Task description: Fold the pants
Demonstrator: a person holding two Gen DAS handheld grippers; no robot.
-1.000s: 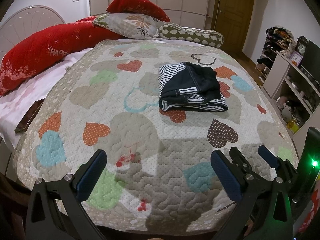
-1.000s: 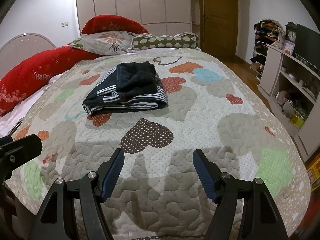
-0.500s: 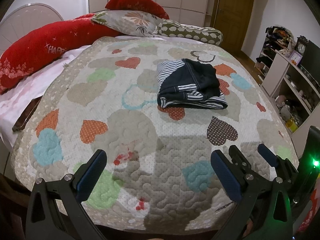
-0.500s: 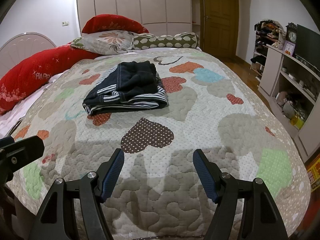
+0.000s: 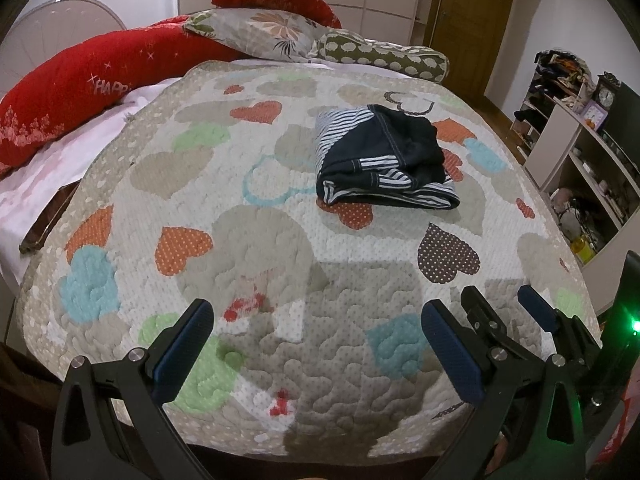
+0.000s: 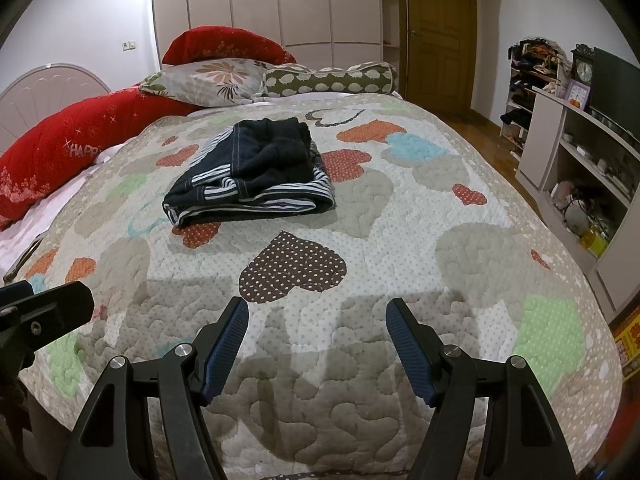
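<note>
The pants (image 5: 384, 160) are dark navy with white-striped panels and lie folded in a compact bundle on the heart-patterned quilt (image 5: 280, 264); they also show in the right wrist view (image 6: 252, 172). My left gripper (image 5: 316, 320) is open and empty, held over the near edge of the bed, well short of the pants. My right gripper (image 6: 318, 316) is open and empty, also near the bed's front edge; it shows at the right of the left wrist view (image 5: 508, 300).
Red bolster (image 5: 80, 92), floral pillow (image 6: 208, 84) and spotted bolster (image 6: 332, 78) lie at the bed's head. Shelving with clutter (image 6: 580, 168) stands to the right. A wooden door (image 6: 438, 36) and wardrobe (image 6: 280, 4) are behind the bed.
Both grippers stay open and have drifted back slightly from the bed. The folded pants have not moved.
</note>
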